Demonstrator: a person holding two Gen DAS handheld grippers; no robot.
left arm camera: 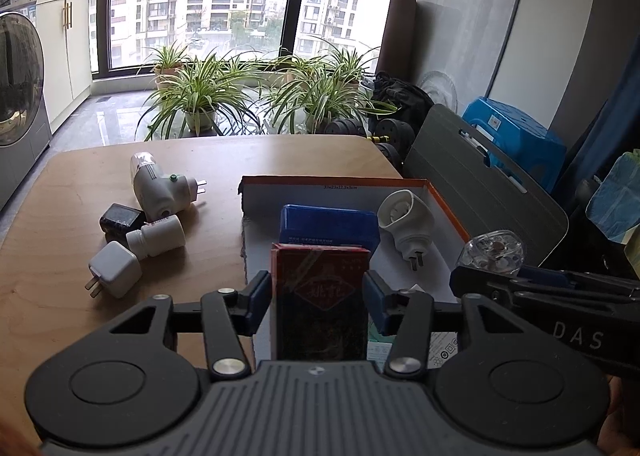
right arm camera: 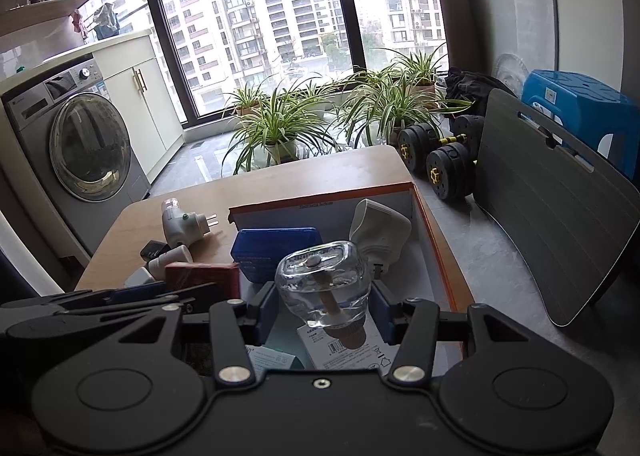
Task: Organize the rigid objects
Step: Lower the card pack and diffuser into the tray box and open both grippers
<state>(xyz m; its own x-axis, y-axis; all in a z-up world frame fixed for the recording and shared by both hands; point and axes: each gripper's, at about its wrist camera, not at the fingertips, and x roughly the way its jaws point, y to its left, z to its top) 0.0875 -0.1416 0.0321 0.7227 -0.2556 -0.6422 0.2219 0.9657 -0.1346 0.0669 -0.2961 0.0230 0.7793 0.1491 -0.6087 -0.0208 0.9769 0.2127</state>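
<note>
My left gripper (left arm camera: 318, 296) is shut on a red card box (left arm camera: 320, 296) and holds it over the near part of the orange-rimmed cardboard box (left arm camera: 448, 212). My right gripper (right arm camera: 324, 308) is shut on a clear glass bottle (right arm camera: 322, 280) over the same box (right arm camera: 434, 224); the bottle also shows in the left wrist view (left arm camera: 494, 250). Inside the box lie a blue case (left arm camera: 330, 224) and a white plug adapter (left arm camera: 406, 222). On the table to the left lie a white plug-in device (left arm camera: 160, 186), a black cube (left arm camera: 120, 218), a white pill bottle (left arm camera: 158, 236) and a white charger (left arm camera: 114, 268).
The wooden table (left arm camera: 48, 296) ends just beyond the box. Potted plants (left arm camera: 200, 96), dumbbells (right arm camera: 444, 160), a grey board (right arm camera: 552, 216) and a blue stool (right arm camera: 580, 104) stand on the floor beyond and to the right. A washing machine (right arm camera: 80, 144) stands at the left.
</note>
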